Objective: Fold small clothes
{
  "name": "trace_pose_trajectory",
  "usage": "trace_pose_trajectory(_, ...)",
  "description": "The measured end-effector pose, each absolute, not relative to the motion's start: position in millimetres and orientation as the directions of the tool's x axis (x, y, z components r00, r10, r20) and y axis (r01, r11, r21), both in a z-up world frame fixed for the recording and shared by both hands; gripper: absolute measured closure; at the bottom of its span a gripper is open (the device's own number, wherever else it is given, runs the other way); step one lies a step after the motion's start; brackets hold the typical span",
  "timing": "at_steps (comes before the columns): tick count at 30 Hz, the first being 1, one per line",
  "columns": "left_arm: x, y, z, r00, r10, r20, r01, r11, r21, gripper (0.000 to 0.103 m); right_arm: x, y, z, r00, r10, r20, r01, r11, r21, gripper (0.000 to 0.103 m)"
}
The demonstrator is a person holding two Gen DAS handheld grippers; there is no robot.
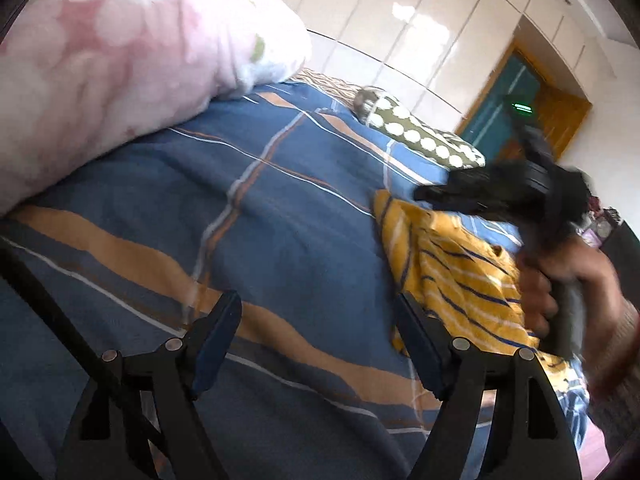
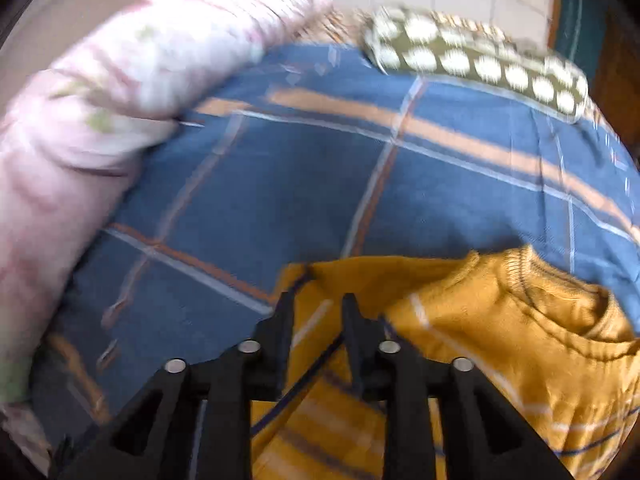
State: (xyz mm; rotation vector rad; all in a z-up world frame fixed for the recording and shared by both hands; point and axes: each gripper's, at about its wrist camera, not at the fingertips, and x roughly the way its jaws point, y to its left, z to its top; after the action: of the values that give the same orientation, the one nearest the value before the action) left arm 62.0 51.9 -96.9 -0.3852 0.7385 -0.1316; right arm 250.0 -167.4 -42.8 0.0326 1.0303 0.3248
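A small yellow striped sweater lies crumpled on the blue plaid bedspread. My left gripper is open and empty above the bedspread, left of the sweater. The right gripper shows in the left wrist view, blurred, over the sweater's far edge. In the right wrist view the right gripper has its fingers a narrow gap apart over the sweater, with yellow cloth showing between them. The sweater's collar is to the right.
A pink floral quilt is piled at the left of the bed, also in the right wrist view. A green pillow with white dots lies at the far edge. White wardrobe doors stand behind.
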Motion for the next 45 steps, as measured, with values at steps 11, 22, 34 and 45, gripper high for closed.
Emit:
trace_pose_trajectory(11, 63, 73, -98, 0.727, -0.158, -0.668, -0.137, 0.92, -0.367, 0.026, 87, -169, -47, 0.483, 0.252, -0.838, -0.421, 0.907, 0.03, 0.047)
trace_pose_trajectory(22, 62, 76, -99, 0.723, -0.132, -0.678, -0.159, 0.923, -0.35, 0.026, 87, -112, -97, 0.631, -0.029, -0.775, -0.405, 0.84, -0.362, 0.067)
trace_pose_trajectory(34, 65, 73, -101, 0.715, -0.127, -0.687, -0.153, 0.931, -0.332, 0.026, 97, -118, -98, 0.636, -0.009, -0.771, -0.344, 0.892, -0.293, 0.073)
trace_pose_trajectory(45, 71, 64, -101, 0.717, -0.075, -0.693, -0.177, 0.942, -0.285, 0.026, 52, -145, -83, 0.376, 0.414, -0.829, -0.457, 0.861, 0.223, 0.077)
